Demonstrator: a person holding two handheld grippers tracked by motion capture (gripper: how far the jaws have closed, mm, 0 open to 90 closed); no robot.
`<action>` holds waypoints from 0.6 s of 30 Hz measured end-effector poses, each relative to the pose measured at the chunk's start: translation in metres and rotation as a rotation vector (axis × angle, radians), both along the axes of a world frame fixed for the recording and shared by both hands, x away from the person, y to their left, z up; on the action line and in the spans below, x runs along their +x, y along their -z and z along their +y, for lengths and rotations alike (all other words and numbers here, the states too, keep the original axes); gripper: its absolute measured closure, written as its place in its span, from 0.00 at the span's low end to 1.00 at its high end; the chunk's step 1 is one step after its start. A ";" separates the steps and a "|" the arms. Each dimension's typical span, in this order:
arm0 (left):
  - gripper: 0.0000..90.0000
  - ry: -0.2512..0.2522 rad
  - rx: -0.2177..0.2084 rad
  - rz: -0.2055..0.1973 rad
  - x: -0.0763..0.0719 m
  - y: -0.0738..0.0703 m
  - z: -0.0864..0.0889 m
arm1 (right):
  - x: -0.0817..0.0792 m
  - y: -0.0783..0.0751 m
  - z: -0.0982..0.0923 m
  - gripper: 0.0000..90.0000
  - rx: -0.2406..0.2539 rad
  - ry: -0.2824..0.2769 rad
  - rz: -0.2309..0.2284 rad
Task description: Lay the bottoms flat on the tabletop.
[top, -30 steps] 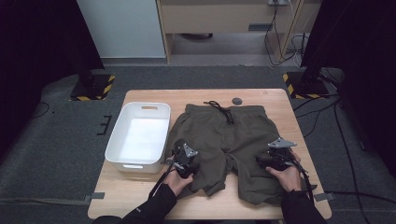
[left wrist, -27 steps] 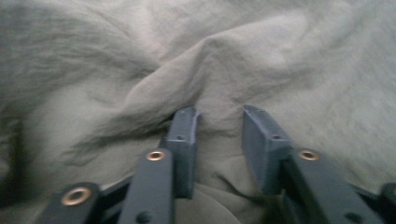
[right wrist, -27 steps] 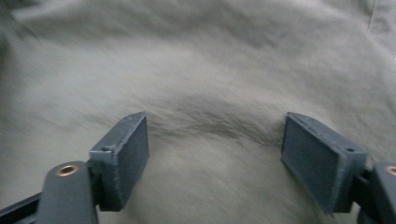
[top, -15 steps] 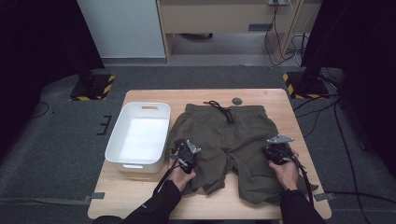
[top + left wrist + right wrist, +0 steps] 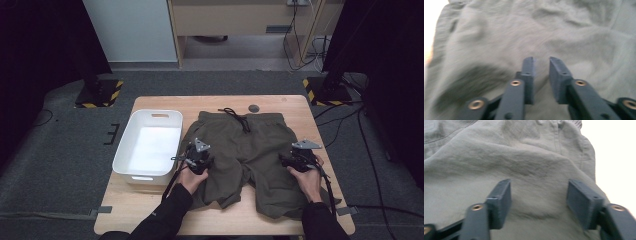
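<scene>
On the pale wooden table [image 5: 150,210], the olive-green cotton shorts [image 5: 240,150] are lying flat beside the white plastic bin [image 5: 125,160]. Your 2 grippers, left gripper [image 5: 541,65] narrowly parted and right gripper [image 5: 539,192] wide, have just been reopening, gripping nothing; be pinching both leg hems evenly before folding.

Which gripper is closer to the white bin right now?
Left. The left gripper sits over the shorts on their left leg, just beside the white bin. The right gripper is over the right leg, across the shorts from the bin.
</scene>
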State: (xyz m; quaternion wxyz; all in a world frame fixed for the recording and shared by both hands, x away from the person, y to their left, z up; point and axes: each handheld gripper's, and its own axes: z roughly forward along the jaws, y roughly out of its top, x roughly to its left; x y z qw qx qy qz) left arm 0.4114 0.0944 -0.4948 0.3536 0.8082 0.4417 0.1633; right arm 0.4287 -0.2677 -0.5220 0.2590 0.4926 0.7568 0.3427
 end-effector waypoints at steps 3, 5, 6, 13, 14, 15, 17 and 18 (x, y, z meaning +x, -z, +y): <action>0.62 -0.004 0.039 0.044 0.006 0.013 -0.008 | 0.006 0.004 0.004 0.28 -0.035 -0.007 0.039; 0.61 -0.007 0.062 0.061 0.009 0.020 -0.010 | 0.008 0.007 0.007 0.27 -0.051 -0.003 0.047; 0.60 -0.010 0.070 0.069 0.009 0.022 -0.011 | 0.010 0.009 0.008 0.26 -0.049 -0.005 0.064; 0.83 -0.066 0.101 0.059 0.013 0.024 -0.017 | 0.010 0.013 0.006 0.58 0.041 0.019 0.061; 0.88 -0.072 0.107 0.058 0.013 0.024 -0.017 | 0.010 0.013 0.007 0.67 0.039 0.014 0.058; 0.93 -0.080 0.116 0.057 0.014 0.024 -0.019 | 0.010 0.013 0.007 0.74 0.039 0.014 0.057; 0.97 -0.091 0.122 0.063 0.015 0.023 -0.021 | 0.009 0.011 0.010 0.90 0.048 0.006 0.068; 0.97 -0.089 0.123 0.072 0.018 0.022 -0.021 | 0.010 0.011 0.010 0.93 0.047 -0.006 0.074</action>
